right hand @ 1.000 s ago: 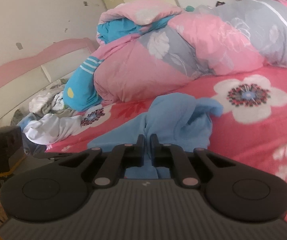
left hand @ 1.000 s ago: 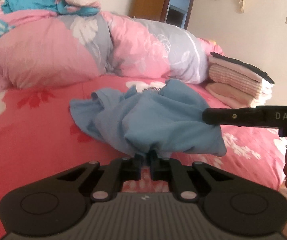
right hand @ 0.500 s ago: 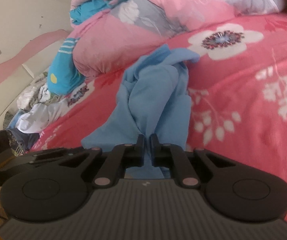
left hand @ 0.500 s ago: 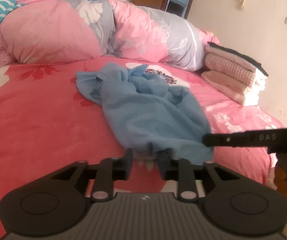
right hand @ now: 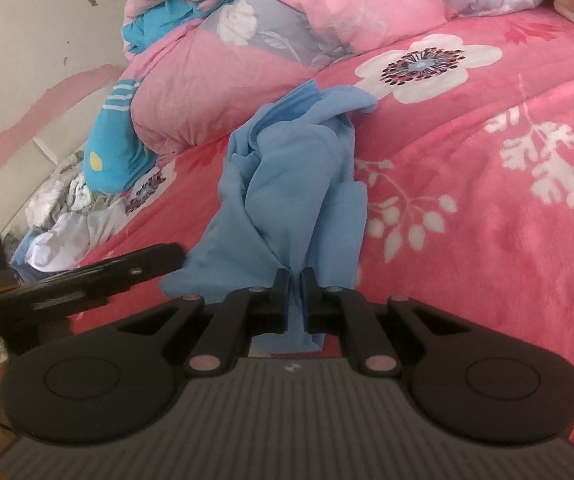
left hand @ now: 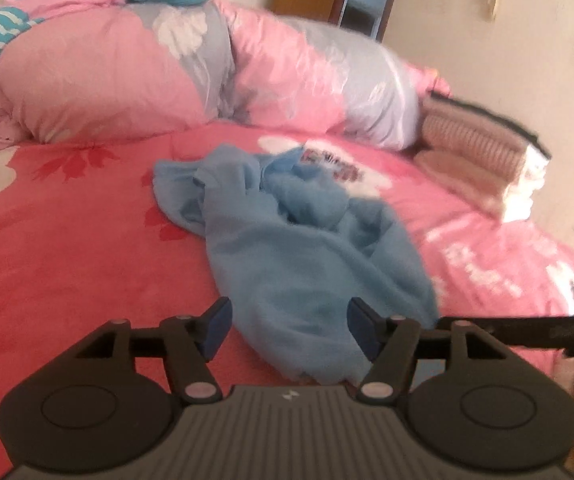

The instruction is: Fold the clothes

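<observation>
light blue garment [left hand: 307, 256] lies crumpled on the pink floral bedspread [left hand: 67, 248], stretching from near the rolled pink-and-grey quilt [left hand: 191, 76] down to the bed's near edge. left gripper [left hand: 289, 330] jaws have just been opening and now stand wide, garment's near end lying between them with the pads off the cloth. right gripper [right hand: 295, 294] is pinched tight on the garment's near edge, cloth bunched between its fingers [right hand: 281, 300]; stack of folded clothes [left hand: 483, 160] sits at the far right of the bed.
</observation>
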Demonstrator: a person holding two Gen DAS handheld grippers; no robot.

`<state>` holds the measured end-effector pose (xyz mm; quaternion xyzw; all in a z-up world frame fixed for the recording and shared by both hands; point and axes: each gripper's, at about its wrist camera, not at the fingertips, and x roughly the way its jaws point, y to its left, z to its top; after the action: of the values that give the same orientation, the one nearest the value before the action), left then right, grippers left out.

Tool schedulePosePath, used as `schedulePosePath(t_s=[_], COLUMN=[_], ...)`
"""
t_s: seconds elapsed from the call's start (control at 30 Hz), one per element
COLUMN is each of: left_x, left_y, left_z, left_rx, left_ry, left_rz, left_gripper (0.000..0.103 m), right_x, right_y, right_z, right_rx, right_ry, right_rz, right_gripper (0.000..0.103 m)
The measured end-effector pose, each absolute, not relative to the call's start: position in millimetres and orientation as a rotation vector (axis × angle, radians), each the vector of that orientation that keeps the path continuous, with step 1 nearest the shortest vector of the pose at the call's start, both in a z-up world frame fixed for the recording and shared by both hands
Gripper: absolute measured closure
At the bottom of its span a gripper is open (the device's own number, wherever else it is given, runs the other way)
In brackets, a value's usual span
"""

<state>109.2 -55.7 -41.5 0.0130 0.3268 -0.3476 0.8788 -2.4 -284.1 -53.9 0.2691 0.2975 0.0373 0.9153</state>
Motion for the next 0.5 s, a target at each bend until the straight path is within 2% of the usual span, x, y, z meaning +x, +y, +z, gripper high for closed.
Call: schedulePosePath(t_s=[0.07, 0.4, 0.5], left_x=[112.2, 110.6, 110.3], left_y=[-60.6, -54.9, -53.1], left_z=[-51.7, -63.3, -63.8], left_rx=[0.052, 0.048, 0.045], left_ry=[0.712, 0.741, 0.745], left_rz=[-0.714, -0.722, -0.726], left_gripper=[0.045, 0.049, 0.051], right_x=[-7.8, -2.2, 20.7], right_y=[-287.9, -306.1, -302.4], right_z=[-51.9, -24.7, -13.0], right_rx=[0.571, 0.549, 0.521], right_ry=[0.601, 0.525, 0.493], right_rz=[0.068, 0.007, 0.03], right_gripper=[0.095, 0.094, 0.083])
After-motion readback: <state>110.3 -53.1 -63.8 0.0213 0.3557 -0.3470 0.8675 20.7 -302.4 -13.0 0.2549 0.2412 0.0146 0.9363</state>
